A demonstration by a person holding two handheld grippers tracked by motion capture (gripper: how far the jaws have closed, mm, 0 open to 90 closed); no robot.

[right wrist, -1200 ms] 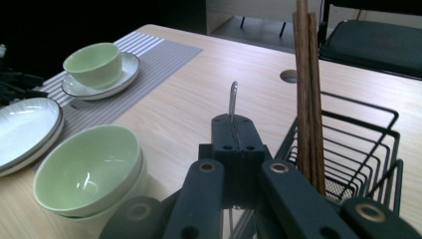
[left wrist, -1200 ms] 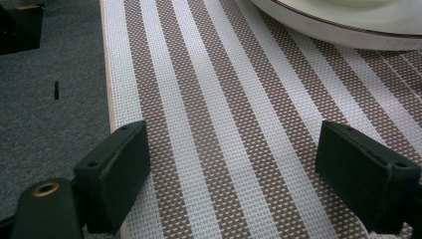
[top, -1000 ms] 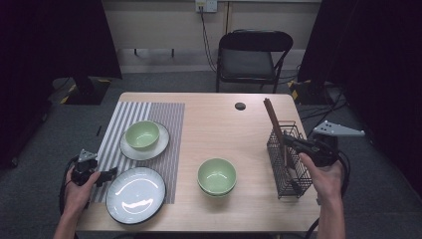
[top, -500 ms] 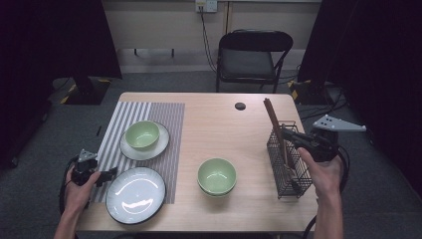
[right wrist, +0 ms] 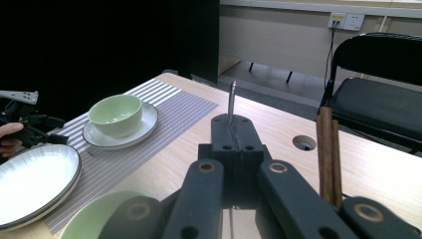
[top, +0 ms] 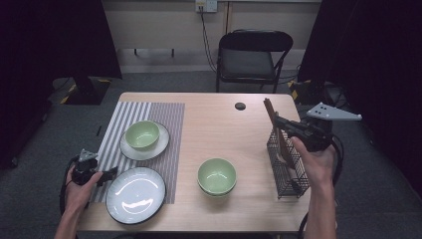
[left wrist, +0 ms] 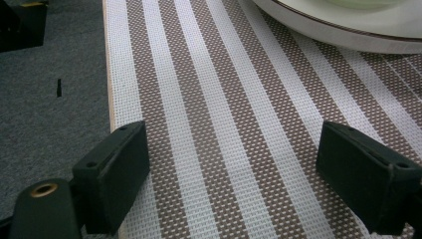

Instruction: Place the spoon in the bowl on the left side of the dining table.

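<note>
Right gripper up over the wire rack at the table's right edge, jaws pinched tight on a thin metal utensil handle; the shaft sticks up past the jaw tips in the right gripper view, and in the high view a pale spoon-like end hangs down inside the rack. Which utensil it is, I cannot tell for sure. Brown chopsticks stand tilted in the same rack, just beside the gripper. Left gripper sits low at the table's left edge, held in the left hand, jaws spread wide with nothing between them; under them the striped mat, with a plate rim at the top of the left gripper view. On the mat: a green bowl on a small plate, upright. Nearer the person, a larger dark-rimmed plate, partly on the mat, partly on bare wood, just beside the left gripper. A second green bowl stands on the bare table between the big plate and the rack, apart from both. Black chair behind the table.
</note>
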